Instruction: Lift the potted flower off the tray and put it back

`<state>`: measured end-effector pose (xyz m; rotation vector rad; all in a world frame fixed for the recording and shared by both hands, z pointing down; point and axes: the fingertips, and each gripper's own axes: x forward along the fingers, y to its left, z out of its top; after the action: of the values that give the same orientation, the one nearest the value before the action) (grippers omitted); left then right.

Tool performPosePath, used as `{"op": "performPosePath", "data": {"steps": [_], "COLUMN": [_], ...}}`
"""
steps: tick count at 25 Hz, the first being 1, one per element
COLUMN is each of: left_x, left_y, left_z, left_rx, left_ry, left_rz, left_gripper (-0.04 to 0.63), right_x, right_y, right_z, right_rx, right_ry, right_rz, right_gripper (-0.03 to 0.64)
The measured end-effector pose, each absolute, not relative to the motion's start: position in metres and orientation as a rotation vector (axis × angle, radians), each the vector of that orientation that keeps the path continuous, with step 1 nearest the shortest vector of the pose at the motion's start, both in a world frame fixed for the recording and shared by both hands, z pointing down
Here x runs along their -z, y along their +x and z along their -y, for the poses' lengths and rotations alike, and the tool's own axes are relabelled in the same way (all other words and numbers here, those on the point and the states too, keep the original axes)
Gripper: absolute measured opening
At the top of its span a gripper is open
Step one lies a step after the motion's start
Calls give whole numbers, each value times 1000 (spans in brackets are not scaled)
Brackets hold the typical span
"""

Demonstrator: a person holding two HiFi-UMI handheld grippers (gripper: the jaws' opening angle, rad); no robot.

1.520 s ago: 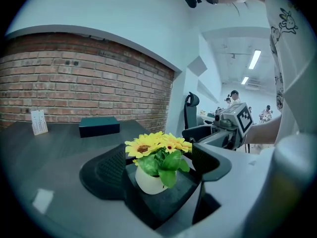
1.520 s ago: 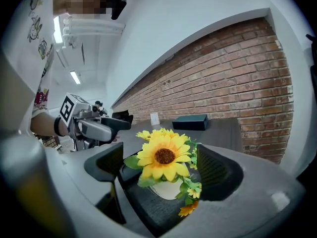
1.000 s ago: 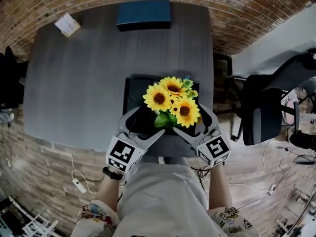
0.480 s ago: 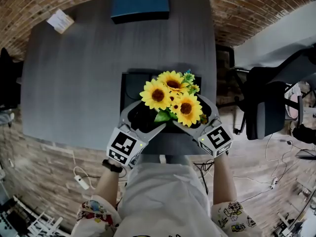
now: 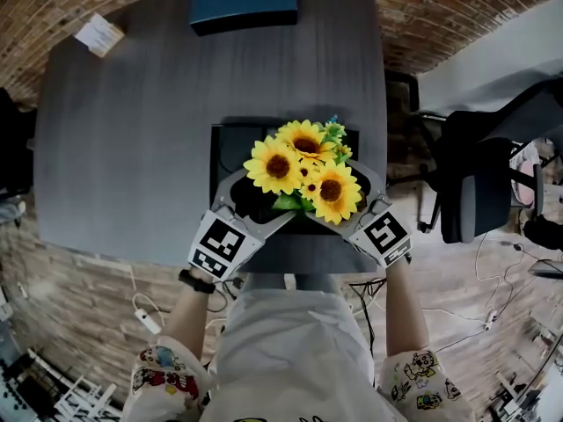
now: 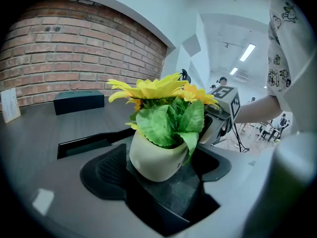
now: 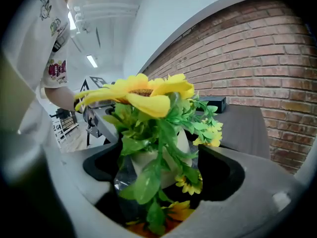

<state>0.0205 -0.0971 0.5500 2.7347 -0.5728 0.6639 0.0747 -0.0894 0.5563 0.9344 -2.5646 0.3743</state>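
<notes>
Head view: the flower [image 5: 299, 167] is standing upright over the near half of the tray [image 5: 227, 152] on the surface [image 5: 132, 130]. The left gripper [image 5: 259, 199] is reaching in at the flower's near-left and the right gripper [image 5: 339, 199] at its near-right. The two are ringing it evenly, neither nearer than the other.

Left gripper view: the pot [image 6: 153, 160] is sitting between widely spread fingers [image 6: 101, 175], closer to the left-hand one, with open space on its other side. The fingers are clamping nothing. The tray's rim [image 6: 84, 144] is showing just behind the pot. Whether the pot's base is resting on the tray or hanging above it, I cannot tell.

Right gripper view: the same pot [image 7: 144, 157] is standing between fingers [image 7: 223, 177] that are likewise gaping wide, with leaves draping across them and nothing pinched.

Since the pot's long axis is running straight up midway between the grippers, any lift probably depends on both pressing inward and rising together.
</notes>
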Motion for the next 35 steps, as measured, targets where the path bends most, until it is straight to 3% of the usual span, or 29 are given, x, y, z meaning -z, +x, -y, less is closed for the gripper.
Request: {"op": "performPosePath", "data": {"steps": [5,10,20,35], "left_x": [-553,-554,-558,-556], "left_y": [23,26,29,27], "left_z": [99,100,94,93], "left_rx": [-688,-690,-712,-750], "left_ry": [2759,2760,2774,2790], "left_rz": [535,492,464,475], "left_gripper": [417,416,367,367], "right_x": [-559,-559,-560,-558], "right_y": [69,71,72,70], "right_z": [89,90,87,85], "right_rx": [-358,-334,-303,-279], "right_ry": [875,855,827,847], "right_rz": [2559,2563,2576,2560], "right_gripper": [476,425,383,379]}}
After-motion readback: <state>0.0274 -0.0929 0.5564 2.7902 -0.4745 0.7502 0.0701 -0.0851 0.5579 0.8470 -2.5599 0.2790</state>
